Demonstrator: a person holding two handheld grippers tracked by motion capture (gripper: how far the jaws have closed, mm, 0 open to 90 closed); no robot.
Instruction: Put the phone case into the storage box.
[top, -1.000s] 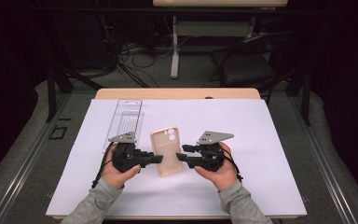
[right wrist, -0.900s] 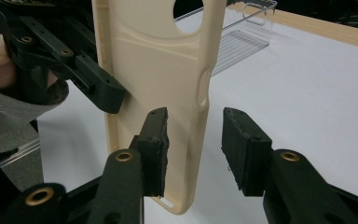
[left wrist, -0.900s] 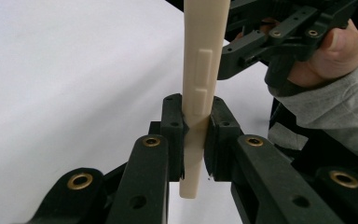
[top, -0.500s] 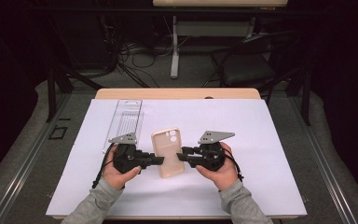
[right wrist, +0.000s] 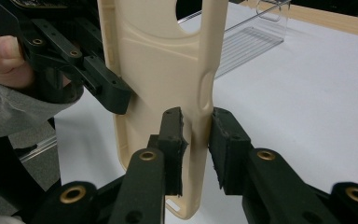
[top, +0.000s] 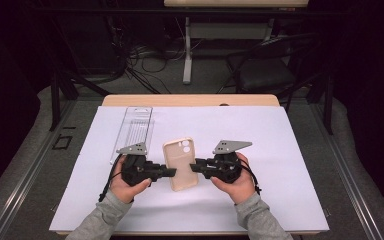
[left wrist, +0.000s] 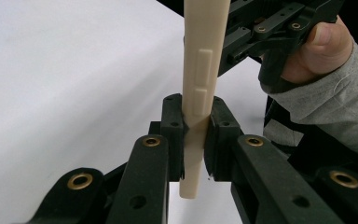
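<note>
left gripper (top: 172, 172): fingers clamp phone case (top: 180, 164) | right gripper (top: 194, 167): fingers closing on case edge

The phone case (right wrist: 163, 93) is cut off by the right gripper view's top edge.

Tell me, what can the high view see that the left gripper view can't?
High view alone: the clear plastic box, the wooden table edge and the floor cables beyond. Left gripper view alone: the side buttons on the phone case, seen edge-on, pinched between the left gripper pads. Both share the beige case, the white sheet and the right gripper, whose jaws have just been closing on the case's other edge.
</note>
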